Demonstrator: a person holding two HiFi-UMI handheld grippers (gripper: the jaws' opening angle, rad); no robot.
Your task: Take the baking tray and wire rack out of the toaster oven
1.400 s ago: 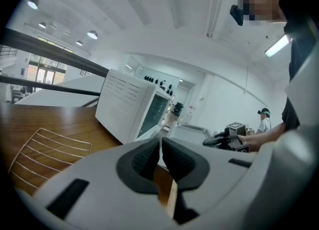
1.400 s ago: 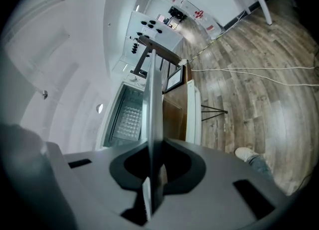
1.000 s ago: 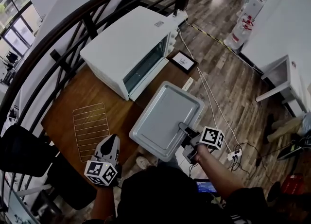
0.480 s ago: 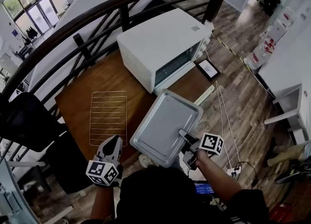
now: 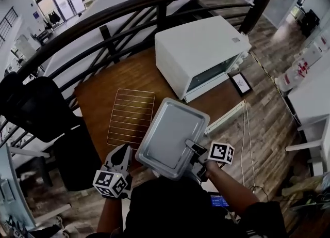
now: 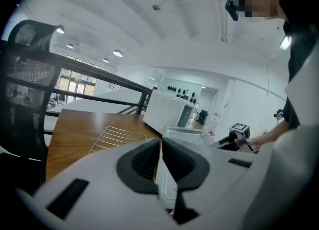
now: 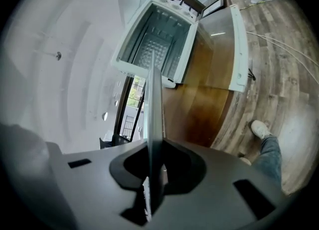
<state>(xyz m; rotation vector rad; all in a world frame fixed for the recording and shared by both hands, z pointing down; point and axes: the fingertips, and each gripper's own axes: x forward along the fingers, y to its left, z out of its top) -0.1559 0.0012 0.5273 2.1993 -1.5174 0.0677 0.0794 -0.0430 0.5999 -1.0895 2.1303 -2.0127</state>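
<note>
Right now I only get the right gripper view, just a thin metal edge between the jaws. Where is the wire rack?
Observer: The wire rack lies flat on the wooden table, left of the toaster oven in the head view.
Operator: Is the left gripper holding anything?
Observer: No, the left gripper is shut and empty, near the table's front edge.
Operator: And that metal edge?
Observer: It's the baking tray, empty and face up; the right gripper clamps its near rim.
</note>
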